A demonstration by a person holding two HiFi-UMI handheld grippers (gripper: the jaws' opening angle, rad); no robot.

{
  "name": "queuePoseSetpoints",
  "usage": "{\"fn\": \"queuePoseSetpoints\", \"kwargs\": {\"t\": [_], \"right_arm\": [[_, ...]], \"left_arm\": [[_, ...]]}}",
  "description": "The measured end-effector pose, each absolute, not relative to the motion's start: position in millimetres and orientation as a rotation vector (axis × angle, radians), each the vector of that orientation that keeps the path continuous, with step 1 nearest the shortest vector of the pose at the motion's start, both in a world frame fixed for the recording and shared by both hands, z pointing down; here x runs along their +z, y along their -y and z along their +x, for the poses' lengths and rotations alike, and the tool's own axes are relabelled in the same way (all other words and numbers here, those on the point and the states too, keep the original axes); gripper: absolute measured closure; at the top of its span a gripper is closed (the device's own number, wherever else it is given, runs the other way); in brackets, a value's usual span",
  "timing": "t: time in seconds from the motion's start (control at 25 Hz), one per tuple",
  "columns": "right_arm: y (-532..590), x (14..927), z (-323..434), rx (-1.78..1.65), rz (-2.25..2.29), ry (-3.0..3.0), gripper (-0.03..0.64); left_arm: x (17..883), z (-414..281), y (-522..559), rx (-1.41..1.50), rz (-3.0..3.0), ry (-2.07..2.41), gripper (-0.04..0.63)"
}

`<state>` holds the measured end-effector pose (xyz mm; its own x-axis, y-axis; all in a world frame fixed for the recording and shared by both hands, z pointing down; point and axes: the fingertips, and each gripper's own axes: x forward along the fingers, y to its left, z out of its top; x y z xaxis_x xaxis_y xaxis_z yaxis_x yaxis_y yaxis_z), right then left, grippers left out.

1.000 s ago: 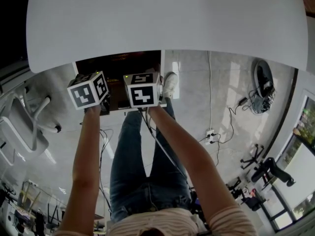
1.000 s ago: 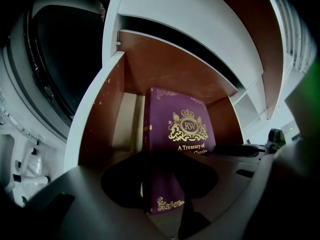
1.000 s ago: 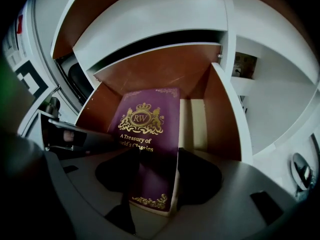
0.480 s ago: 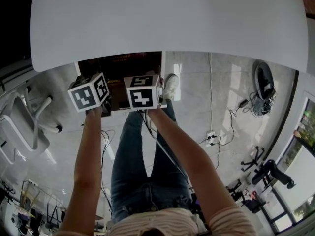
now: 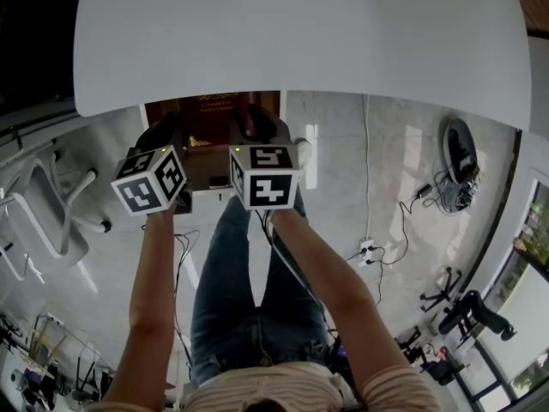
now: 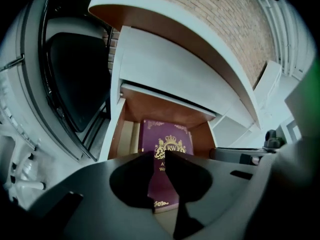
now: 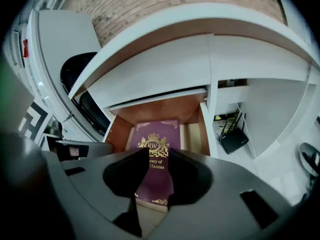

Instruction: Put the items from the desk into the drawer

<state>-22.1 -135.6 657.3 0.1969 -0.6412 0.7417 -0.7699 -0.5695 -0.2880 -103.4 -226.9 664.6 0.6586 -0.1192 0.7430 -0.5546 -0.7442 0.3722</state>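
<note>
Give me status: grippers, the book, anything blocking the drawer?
Left gripper and right gripper empty above the drawer, jaws just been closing, narrow gap left. Purple book lies flat inside open drawer. Nothing seen blocking it.

The book lies flat inside the open drawer, which juts out from under the bench. A chair stands left of the drawer. A router sits on the floor to its right.

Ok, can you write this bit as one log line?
purple gold-printed book flat in open brown drawer | left gripper: jaws just closing, nothing between | right gripper: same
</note>
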Motion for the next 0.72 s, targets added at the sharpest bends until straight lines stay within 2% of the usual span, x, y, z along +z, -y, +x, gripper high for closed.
{"fn": "queuePoseSetpoints", "kwargs": {"t": [0.16, 0.44, 0.72], "right_arm": [[129.4, 623.0, -18.5, 1.276, 2.388, 1.399, 0.523], [115.3, 558.2, -14.9, 1.207, 2.476, 1.461, 0.563], [106.8, 484.9, -18.9, 0.993, 2.508, 1.589, 0.588]], "left_arm": [[625.6, -102.2, 226.1, 0.86, 2.323, 0.507, 0.535], [559.1, -101.5, 218.4, 0.735, 2.42, 0.512, 0.566], [488.4, -109.0, 209.2, 0.622, 2.509, 0.495, 0.584]]}}
